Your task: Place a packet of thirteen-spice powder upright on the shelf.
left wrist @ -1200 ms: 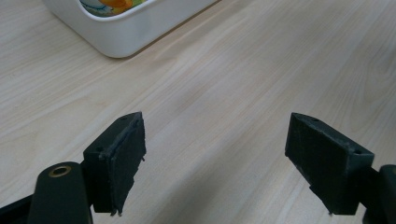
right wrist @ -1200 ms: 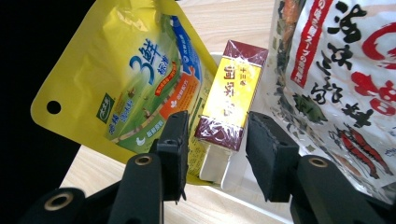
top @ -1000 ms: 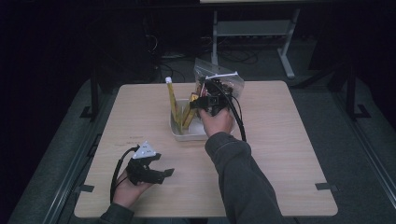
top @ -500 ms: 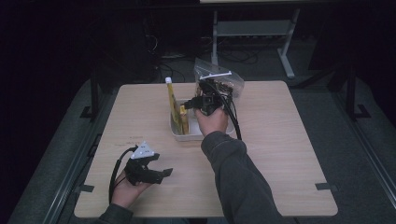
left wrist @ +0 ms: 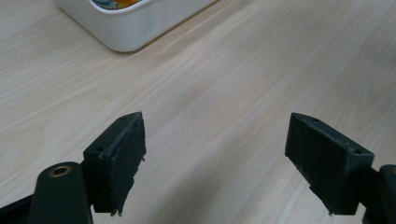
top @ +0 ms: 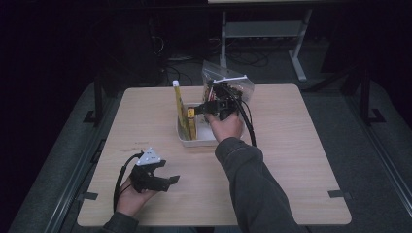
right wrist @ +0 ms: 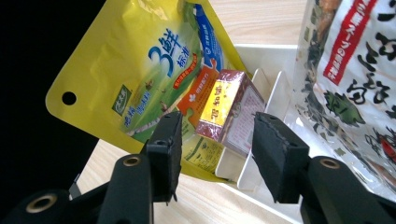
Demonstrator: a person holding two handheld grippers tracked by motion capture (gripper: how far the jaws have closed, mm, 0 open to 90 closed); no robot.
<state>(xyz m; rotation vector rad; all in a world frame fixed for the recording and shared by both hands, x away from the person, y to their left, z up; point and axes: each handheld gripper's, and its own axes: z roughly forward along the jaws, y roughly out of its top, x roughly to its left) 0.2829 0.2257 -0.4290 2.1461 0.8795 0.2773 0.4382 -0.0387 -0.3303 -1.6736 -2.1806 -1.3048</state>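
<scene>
Item: small red-and-yellow box (right wrist: pixel 229 109), propped in the white divider tray (top: pixel 194 138) beside the yellow pouch (right wrist: pixel 154 70); our right gripper (right wrist: pixel 212 154), jaws just opening and apart around it, should withdraw straight, grazing nothing.

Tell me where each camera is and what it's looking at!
High view: sits above the person's side, looking forward and down on the table; both forearms, hands and grippers show.
Left gripper view: rides on the left gripper, looking past its wide-apart black fingers at bare wood and a corner of the white tray.
Right gripper view: rides on the right gripper, looking between its fingers at a small box, a yellow pouch and a clear bag.
Shared: the white tray appears in all three.
</scene>
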